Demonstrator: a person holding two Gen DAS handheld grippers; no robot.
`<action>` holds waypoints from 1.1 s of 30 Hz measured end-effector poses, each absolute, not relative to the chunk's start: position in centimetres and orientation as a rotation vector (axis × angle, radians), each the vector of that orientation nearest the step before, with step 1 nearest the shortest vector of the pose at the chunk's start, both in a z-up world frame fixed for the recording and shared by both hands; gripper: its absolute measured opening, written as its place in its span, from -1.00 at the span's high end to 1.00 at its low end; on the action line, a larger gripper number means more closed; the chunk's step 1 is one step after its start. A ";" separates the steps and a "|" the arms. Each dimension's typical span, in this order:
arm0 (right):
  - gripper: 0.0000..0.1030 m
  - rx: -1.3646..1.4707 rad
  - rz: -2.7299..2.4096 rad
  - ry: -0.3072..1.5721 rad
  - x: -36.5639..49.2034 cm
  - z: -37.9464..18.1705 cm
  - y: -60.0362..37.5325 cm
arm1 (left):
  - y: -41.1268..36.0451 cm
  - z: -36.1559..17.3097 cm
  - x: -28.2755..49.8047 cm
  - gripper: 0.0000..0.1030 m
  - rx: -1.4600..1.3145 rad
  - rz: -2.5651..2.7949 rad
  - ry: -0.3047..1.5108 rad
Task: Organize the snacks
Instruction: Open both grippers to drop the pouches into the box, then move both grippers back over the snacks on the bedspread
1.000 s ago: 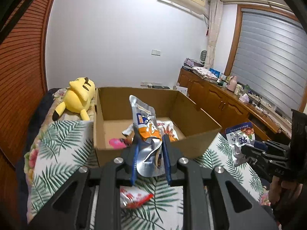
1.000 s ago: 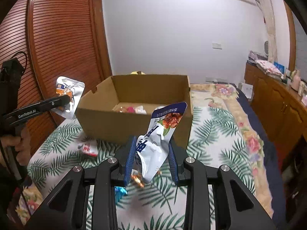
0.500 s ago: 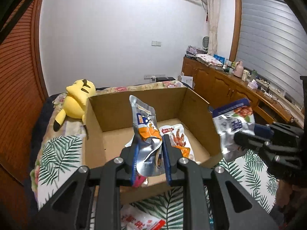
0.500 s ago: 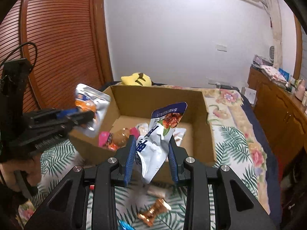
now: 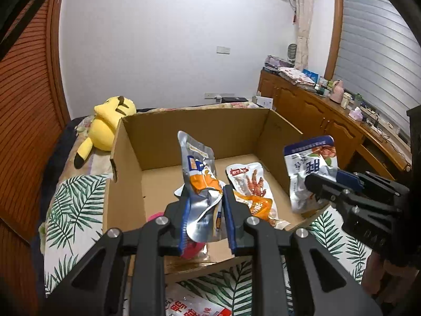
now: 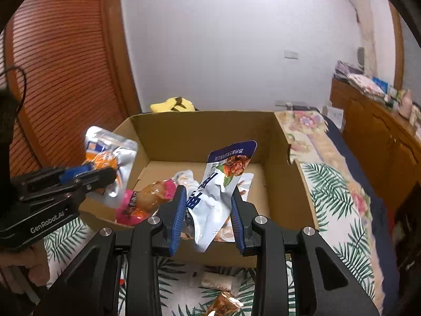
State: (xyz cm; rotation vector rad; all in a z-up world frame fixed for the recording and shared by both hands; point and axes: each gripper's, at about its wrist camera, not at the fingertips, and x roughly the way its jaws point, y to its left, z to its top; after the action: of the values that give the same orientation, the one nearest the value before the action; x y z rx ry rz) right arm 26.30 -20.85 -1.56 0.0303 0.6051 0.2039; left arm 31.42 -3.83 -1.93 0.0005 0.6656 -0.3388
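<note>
Cardboard box (image 5: 200,129) of snacks beside yellow plush toy (image 5: 105,129) on leaf-print bedspread (image 5: 73,210)

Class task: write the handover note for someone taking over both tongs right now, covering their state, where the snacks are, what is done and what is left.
Left tongs: shut on the silver-orange pouch, above the cardboard box.
Right tongs: shut on the white-blue pouch, at the box's near wall.
Done: several packets, among them a pink one, lie in the box.
Left: release both pouches into the box, then gather the loose snacks from the leaf-print bedspread.
</note>
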 end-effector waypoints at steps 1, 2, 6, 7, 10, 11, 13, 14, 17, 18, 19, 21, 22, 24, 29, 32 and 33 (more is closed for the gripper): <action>0.39 0.041 0.205 0.613 26.6 -1.6 -21.1 | -3.9 -2.0 31.5 0.55 0.002 -0.335 0.664; 0.37 0.047 0.208 0.622 26.9 -1.8 -21.3 | -3.9 -2.1 31.4 0.52 0.003 -0.338 0.663; 0.14 0.054 0.206 0.616 27.3 -1.8 -21.6 | -3.4 -2.1 30.8 -0.06 -0.003 -0.334 0.641; 0.08 0.059 0.210 0.609 27.2 -1.7 -21.7 | -3.3 -2.1 30.7 -0.06 -0.005 -0.337 0.640; 0.08 0.058 0.220 0.596 26.6 -1.8 -21.9 | -2.9 -1.8 30.2 -0.07 -0.006 -0.347 0.639; 0.08 0.058 0.224 0.590 26.3 -1.7 -21.9 | -2.8 -1.7 30.0 -0.08 -0.003 -0.347 0.635; 0.08 0.061 0.232 0.563 25.4 -1.2 -22.1 | -2.4 -1.3 29.4 -0.11 0.007 -0.345 0.620; 0.08 0.065 0.245 0.548 24.8 -0.9 -22.3 | -2.1 -1.1 29.0 -0.14 0.005 -0.345 0.610; 0.08 0.064 0.279 0.514 22.9 -0.1 -22.5 | -1.2 -0.4 27.9 -0.62 -0.015 -0.349 0.571; 0.08 0.061 0.283 0.504 22.2 0.1 -22.6 | -0.8 -0.2 27.6 -0.71 -0.014 -0.353 0.556; 0.08 0.060 0.286 0.491 21.2 0.1 -22.7 | -0.6 0.0 27.2 -0.72 -0.011 -0.356 0.547; 0.08 0.062 0.298 0.480 19.6 0.0 -22.8 | 0.0 0.4 26.5 -0.72 -0.004 -0.367 0.539; 0.08 0.061 0.302 0.478 18.8 -0.2 -22.8 | 0.1 0.6 26.1 -0.72 -0.002 -0.371 0.536; 0.08 0.053 0.311 0.482 17.4 -0.8 -22.7 | 0.5 0.9 25.1 -0.74 0.005 -0.382 0.524; 0.06 0.040 0.322 0.514 14.9 -2.9 -22.3 | 0.7 0.8 22.7 -0.76 0.020 -0.408 0.517; 0.06 0.026 0.324 0.545 13.9 -4.4 -22.0 | 0.8 0.2 21.4 -0.76 0.032 -0.423 0.517; 0.06 0.019 0.326 0.553 13.5 -4.9 -21.9 | 0.8 -0.1 20.9 -0.76 0.042 -0.425 0.515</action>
State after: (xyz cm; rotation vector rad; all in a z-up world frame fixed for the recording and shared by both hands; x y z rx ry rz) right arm 13.51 -21.85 -4.95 0.0192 0.5530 0.3260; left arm 20.94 0.78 -0.06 0.0419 0.5152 -0.4246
